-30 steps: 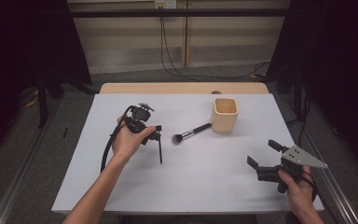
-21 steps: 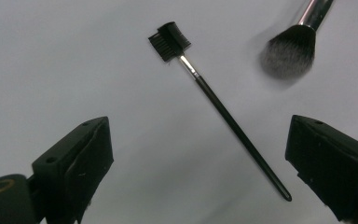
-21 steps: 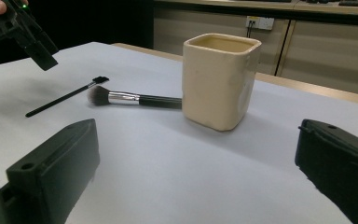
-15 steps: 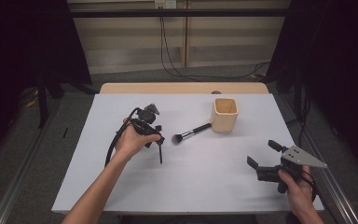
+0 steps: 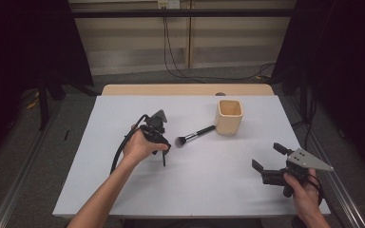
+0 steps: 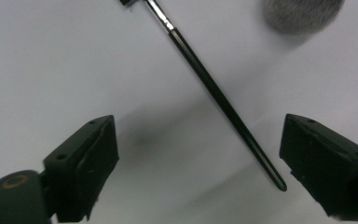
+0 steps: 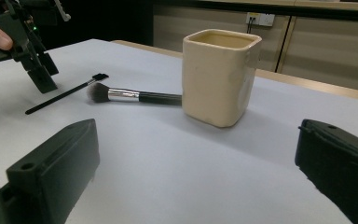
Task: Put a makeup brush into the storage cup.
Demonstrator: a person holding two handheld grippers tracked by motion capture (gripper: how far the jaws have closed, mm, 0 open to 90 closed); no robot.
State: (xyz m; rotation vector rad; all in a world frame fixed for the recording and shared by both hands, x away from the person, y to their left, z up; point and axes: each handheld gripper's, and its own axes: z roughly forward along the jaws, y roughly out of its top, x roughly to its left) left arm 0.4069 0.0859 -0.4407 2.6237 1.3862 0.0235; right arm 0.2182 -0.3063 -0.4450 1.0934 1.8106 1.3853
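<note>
Left gripper (image 5: 160, 145) over thin brush (image 5: 164, 158), beside powder brush (image 5: 195, 136).

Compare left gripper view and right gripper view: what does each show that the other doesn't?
Left gripper view: the left gripper seen along its own open jaws, which have just been closing, straddling the handle of the slim black brush without touching it. Right gripper view: the beige square cup, the right gripper with open jaws, and the left gripper from outside. Both: that slim brush, the bristles of the fluffy grey makeup brush, the white table.
</note>
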